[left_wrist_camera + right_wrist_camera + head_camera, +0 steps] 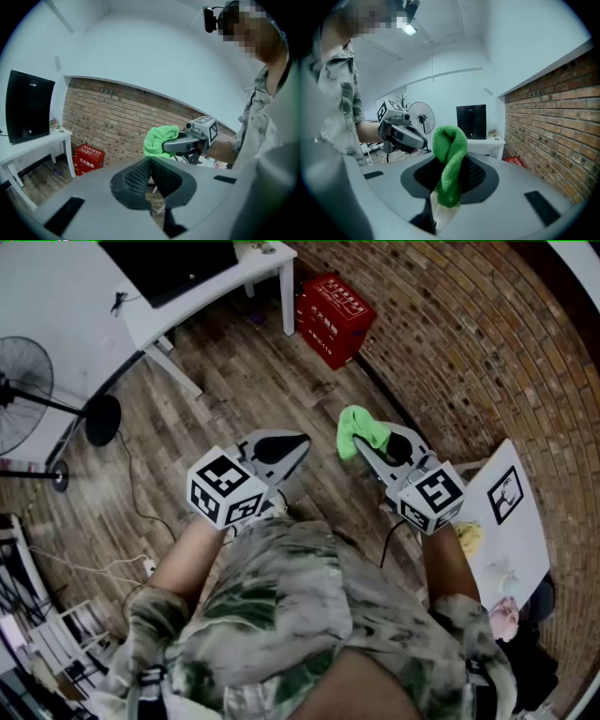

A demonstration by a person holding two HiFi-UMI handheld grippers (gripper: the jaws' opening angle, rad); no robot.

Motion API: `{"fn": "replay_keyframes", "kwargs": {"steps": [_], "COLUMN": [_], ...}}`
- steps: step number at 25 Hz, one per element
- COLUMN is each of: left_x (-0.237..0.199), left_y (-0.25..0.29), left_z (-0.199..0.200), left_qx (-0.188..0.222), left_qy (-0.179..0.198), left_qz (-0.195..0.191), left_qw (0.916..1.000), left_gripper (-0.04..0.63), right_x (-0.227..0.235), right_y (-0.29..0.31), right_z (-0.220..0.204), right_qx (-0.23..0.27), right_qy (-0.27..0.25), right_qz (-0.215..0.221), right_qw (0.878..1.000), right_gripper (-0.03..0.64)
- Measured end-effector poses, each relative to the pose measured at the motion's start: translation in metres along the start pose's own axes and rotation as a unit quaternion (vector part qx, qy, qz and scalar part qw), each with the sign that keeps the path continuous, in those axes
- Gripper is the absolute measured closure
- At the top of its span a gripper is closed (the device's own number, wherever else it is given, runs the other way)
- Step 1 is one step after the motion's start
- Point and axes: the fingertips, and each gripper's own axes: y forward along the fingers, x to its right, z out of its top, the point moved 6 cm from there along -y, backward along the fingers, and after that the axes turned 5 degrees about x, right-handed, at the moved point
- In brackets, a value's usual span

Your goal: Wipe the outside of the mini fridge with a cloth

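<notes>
The mini fridge is a black box on a white table at the far left; it also shows in the left gripper view and the right gripper view. My right gripper is shut on a green cloth, which bulges up between its jaws. The same cloth and right gripper show in the left gripper view. My left gripper is held beside it with its jaws together and nothing between them. Both grippers are in the air, well away from the fridge.
A red crate stands on the wooden floor by the brick wall. A standing fan is at the left, with its cable across the floor. A white board with small items lies at the right.
</notes>
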Motion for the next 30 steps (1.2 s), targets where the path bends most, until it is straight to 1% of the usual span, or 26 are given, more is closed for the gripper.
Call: {"fn": "replay_keyframes", "kwargs": {"steps": [4, 10, 15, 18, 23, 27, 30], "left_x": [-0.04, -0.091, -0.126, -0.145, -0.188, -0.229, -0.263], "left_y": [-0.033, -0.066, -0.09, -0.098, -0.094, -0.079, -0.062], "left_z": [0.006, 0.011, 0.016, 0.024, 0.048, 0.074, 0.102], "left_qx": [0.005, 0.01, 0.009, 0.016, 0.035, 0.046, 0.058], "left_qy": [-0.008, -0.01, -0.009, -0.011, -0.017, -0.019, -0.023], "left_qz": [0.001, 0.006, 0.018, 0.026, 0.045, 0.062, 0.077], "left_qw": [1.0, 0.9999, 0.9998, 0.9995, 0.9982, 0.9968, 0.9951], "left_gripper": [0.569, 0.569, 0.569, 0.568, 0.566, 0.566, 0.565], "right_x": [-0.012, -0.011, -0.006, 0.003, 0.042, 0.091, 0.13], "right_y": [0.057, 0.13, 0.186, 0.217, 0.269, 0.312, 0.347], "right_z": [0.016, 0.029, 0.047, 0.063, 0.094, 0.127, 0.157], "right_qx": [-0.009, -0.02, -0.018, -0.019, -0.007, 0.008, 0.021], "right_qy": [-0.007, -0.01, 0.01, -0.001, -0.025, -0.046, -0.056], "right_qz": [0.012, 0.036, 0.072, 0.092, 0.131, 0.153, 0.178], "right_qw": [1.0, 0.999, 0.997, 0.996, 0.991, 0.987, 0.982], "right_gripper": [0.505, 0.505, 0.502, 0.502, 0.502, 0.502, 0.502]}}
